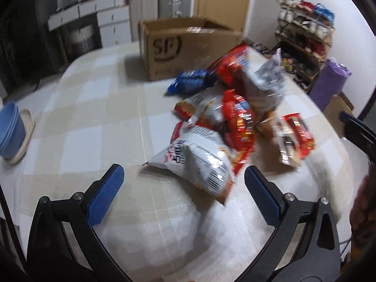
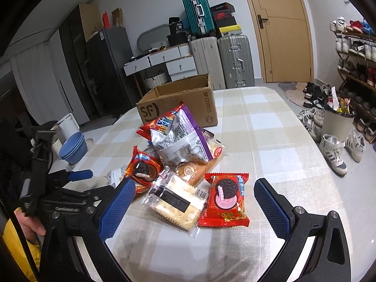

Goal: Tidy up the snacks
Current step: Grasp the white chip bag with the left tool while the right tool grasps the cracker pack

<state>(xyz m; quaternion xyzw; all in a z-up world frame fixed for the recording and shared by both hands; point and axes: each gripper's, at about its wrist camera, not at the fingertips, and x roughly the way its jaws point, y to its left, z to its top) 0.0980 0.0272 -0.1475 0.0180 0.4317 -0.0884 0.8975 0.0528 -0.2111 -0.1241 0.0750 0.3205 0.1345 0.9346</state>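
Both claws, left [image 1: 181, 188] and right [image 2: 195, 197], hang spread wide and empty above the snack pile [image 2: 185, 164] on the tabletop [image 2: 270, 145], near the box [image 2: 183, 103].

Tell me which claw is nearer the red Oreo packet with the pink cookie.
Right. The right claw is open just in front of the red Oreo packet; the left claw sits off to the far side of the snack pile.

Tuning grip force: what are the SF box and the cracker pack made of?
SF box: looks like plain brown corrugated cardboard, matte, flaps open. Cracker pack: seemingly thin clear plastic film, glossy; crackers show through, glare on the wrinkles.
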